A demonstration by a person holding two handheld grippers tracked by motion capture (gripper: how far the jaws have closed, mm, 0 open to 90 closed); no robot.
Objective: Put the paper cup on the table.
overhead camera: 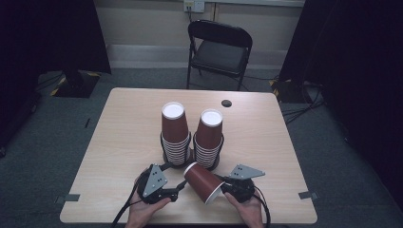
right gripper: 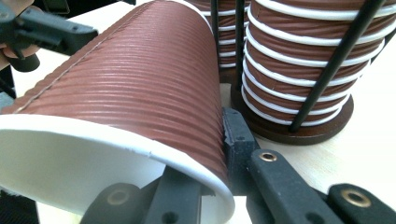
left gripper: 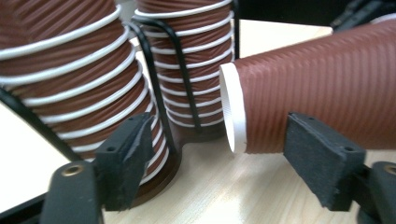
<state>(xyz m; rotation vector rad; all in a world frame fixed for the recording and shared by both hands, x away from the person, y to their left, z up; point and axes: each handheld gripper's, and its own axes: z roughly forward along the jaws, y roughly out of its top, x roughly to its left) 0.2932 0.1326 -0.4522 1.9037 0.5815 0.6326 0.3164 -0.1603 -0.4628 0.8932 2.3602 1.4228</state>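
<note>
A ribbed reddish-brown paper cup with a white rolled rim and white inside [overhead camera: 204, 182] lies tilted on its side low in the frame's centre. The right gripper [overhead camera: 227, 189] clenches its rim. The left gripper [overhead camera: 179, 189] stands released beside the cup's base.

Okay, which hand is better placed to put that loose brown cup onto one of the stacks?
Right. The right tool already clamps the loose cup's rim wall, one jaw inside. The left tool's jaws sit apart beside the cup's base, gripping nothing, close to the two stacks.
</note>
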